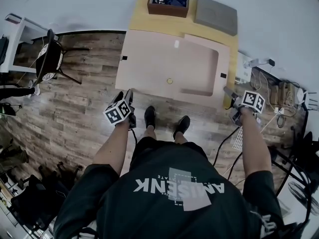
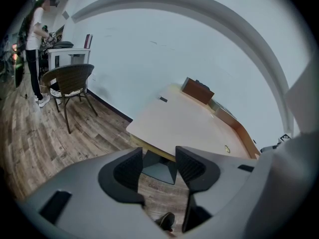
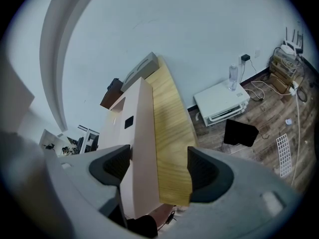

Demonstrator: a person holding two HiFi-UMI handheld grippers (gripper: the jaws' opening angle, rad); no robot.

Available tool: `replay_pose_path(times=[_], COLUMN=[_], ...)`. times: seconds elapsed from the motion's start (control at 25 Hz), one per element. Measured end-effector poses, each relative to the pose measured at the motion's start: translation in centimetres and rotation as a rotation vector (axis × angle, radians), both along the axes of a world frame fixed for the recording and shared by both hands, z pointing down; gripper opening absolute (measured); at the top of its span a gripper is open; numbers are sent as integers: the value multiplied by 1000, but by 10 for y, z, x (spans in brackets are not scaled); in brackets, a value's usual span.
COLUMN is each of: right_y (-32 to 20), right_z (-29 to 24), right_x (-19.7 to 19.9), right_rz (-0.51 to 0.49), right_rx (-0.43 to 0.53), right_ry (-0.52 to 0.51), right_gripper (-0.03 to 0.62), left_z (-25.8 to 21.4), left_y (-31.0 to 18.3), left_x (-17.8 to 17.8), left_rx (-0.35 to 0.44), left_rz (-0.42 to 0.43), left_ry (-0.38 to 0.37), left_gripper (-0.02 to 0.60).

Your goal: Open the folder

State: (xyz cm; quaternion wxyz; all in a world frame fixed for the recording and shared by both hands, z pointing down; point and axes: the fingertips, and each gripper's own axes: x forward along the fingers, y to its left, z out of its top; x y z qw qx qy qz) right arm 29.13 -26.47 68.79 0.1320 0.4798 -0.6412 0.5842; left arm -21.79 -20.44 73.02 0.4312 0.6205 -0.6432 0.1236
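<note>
A large pale pink folder (image 1: 169, 66) lies shut and flat on the yellow wooden table (image 1: 139, 15), with a small gold clasp (image 1: 170, 80) near its front edge. My left gripper (image 1: 128, 93) hovers just off the folder's near left corner, jaws apart and nothing between them. In the left gripper view (image 2: 159, 166) the folder (image 2: 184, 123) lies ahead, past the fingertips. My right gripper (image 1: 227, 91) is by the table's right edge, off the folder's near right corner, and open. Its own view (image 3: 158, 166) looks along the folder's side (image 3: 137, 133).
A brown box with dark cloth (image 1: 168, 3) and a grey pad (image 1: 215, 15) sit at the table's far end. A chair (image 1: 50, 59) stands to the left. A white appliance (image 3: 222, 103) and cables (image 1: 279, 98) are on the floor to the right. A person (image 2: 35, 49) stands far left.
</note>
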Motion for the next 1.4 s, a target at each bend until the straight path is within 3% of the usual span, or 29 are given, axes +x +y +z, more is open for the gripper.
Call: replay_pose_path(times=[0.16, 0.36, 0.52, 0.72, 0.84, 0.96, 1.04, 1.12, 1.24, 1.4], right_y=[-1, -1, -6, -22, -26, -23, -17, -12, -2, 13], right_z=[0, -7, -31, -105, -164, -220, -251, -278, -314, -354], right_x=[2, -3, 2, -6, -12, -22, -27, -32, -36, -36], right_rz=[-30, -43, -17, -45, -85, -129, -161, -190, -199, -171], right_rx=[20, 55, 133, 348, 518, 680, 773, 852, 945, 1037], right_ry=[55, 100, 79, 47, 85, 125, 159, 195, 245, 305], right_gripper=[345, 345, 345, 345, 317, 313, 255, 179, 157, 96], left_z=[-8, -54, -102, -168, -214, -266, -291, -310, -336, -367], left_y=[7, 4, -8, -36, -52, -64, -71, -75, -77, -74], left_x=[-4, -7, 4, 37, 74, 109, 127, 142, 161, 188], left_rx=[-35, 70, 182, 334, 440, 581, 643, 666, 668, 702], left_rz=[74, 130, 164, 270, 360, 397, 423, 458, 489, 571], left_ry=[-110, -134, -121, -118, -95, -49, -28, 5, 47, 34], left_gripper=[193, 193, 193, 193, 184, 169, 169, 151, 59, 17])
